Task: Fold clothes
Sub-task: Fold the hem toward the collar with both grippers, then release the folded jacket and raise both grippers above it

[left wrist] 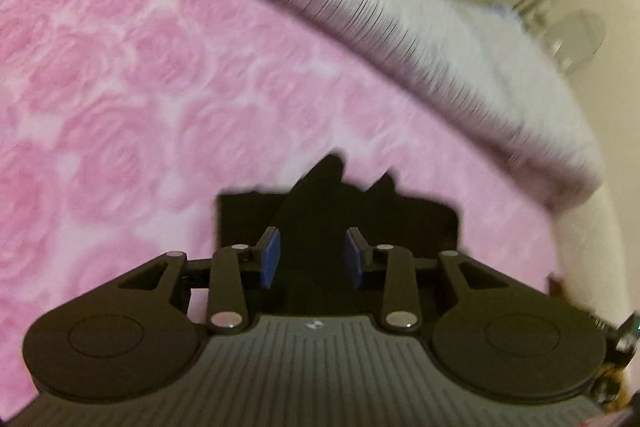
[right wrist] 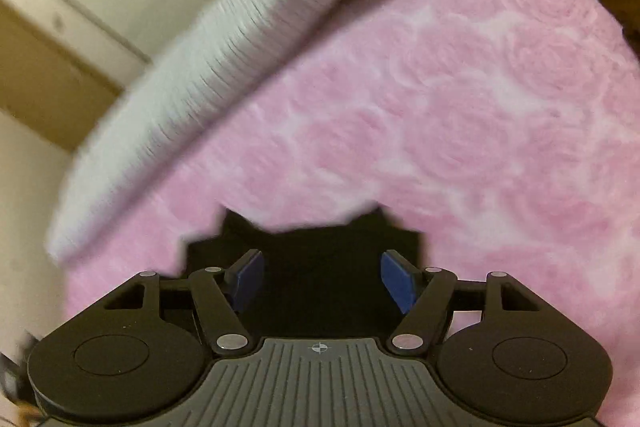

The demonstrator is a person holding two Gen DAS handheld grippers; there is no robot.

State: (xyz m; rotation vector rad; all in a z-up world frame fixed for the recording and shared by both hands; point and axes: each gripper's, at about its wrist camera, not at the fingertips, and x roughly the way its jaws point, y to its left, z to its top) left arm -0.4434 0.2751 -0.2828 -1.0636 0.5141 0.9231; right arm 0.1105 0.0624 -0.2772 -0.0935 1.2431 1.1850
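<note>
Both grippers, left (left wrist: 314,254) and right (right wrist: 322,277), pinched bunched black soft-fabric garment (left wrist: 320,203) between blue pads above the plush pink rose-embossed blanket (left wrist: 160,87), beside a ribbed white pillow (left wrist: 420,39).

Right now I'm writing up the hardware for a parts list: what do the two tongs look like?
Both look alike. The left tongs and right tongs are matte black, with blue pads on the inner faces, linkage bars joined by silver pivot pins, two round black discs, and a grey ribbed plate bearing a small crosshair mark. No cables or sleeves are visible.
</note>
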